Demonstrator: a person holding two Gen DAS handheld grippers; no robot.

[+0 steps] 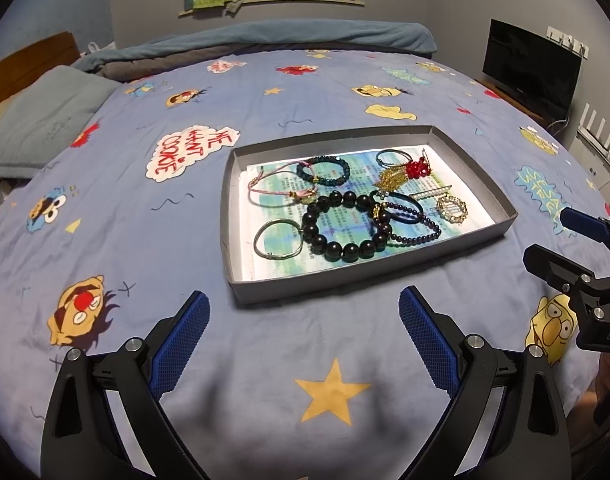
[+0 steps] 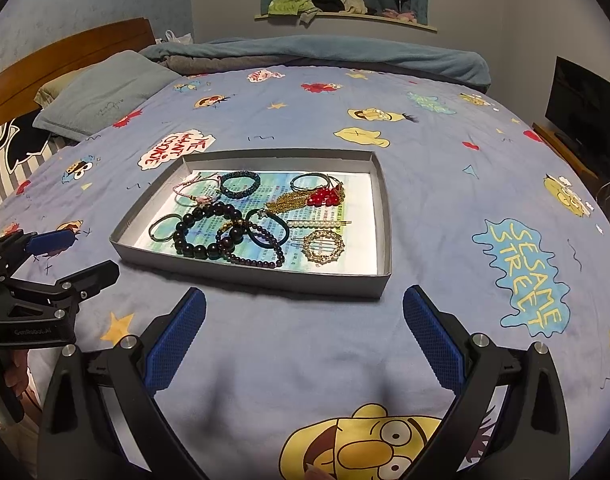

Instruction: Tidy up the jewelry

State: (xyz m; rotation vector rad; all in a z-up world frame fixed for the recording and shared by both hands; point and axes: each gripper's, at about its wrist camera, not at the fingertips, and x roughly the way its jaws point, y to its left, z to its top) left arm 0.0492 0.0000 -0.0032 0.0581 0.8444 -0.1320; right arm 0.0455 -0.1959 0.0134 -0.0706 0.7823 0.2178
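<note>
Lying ahead of both grippers on the bed (image 2: pixel 425 200), the grey tray (image 2: pixel 386 216) is holding all the jewelry; its long axis is running left to right, slightly skewed, and its near wall is facing the tools. The left gripper (image 1: pixel 303 316) is hovering with jaws spread wide and nothing between them, roughly centred on the tray's near wall, while the right gripper (image 2: pixel 304 312) is likewise gaping wide and empty, facing the near wall toward the tray's right half. Neither is touching the tray, and both are sitting about equally near it, so the left gripper appears better placed for the left-hand pieces and the right for the right-hand ones. Counting the contents: one large black bead bracelet (image 2: pixel 209 230) is lying at the centre, overlapping one small purple bead strand (image 2: pixel 265 254); one teal bead bracelet (image 2: pixel 239 185) and one pink cord bracelet (image 2: pixel 197 191) are resting at the far left; two plain metal hoops (image 2: pixel 163 228) are sitting at opposite corners; one gold tassel with red beads (image 2: pixel 305 199), one pearl hair pin (image 2: pixel 319 223), one dark elastic band and one round gold brooch (image 2: pixel 323 246) are filling the right side. Several pieces are tangling together, which will likely complicate lifting one alone.
</note>
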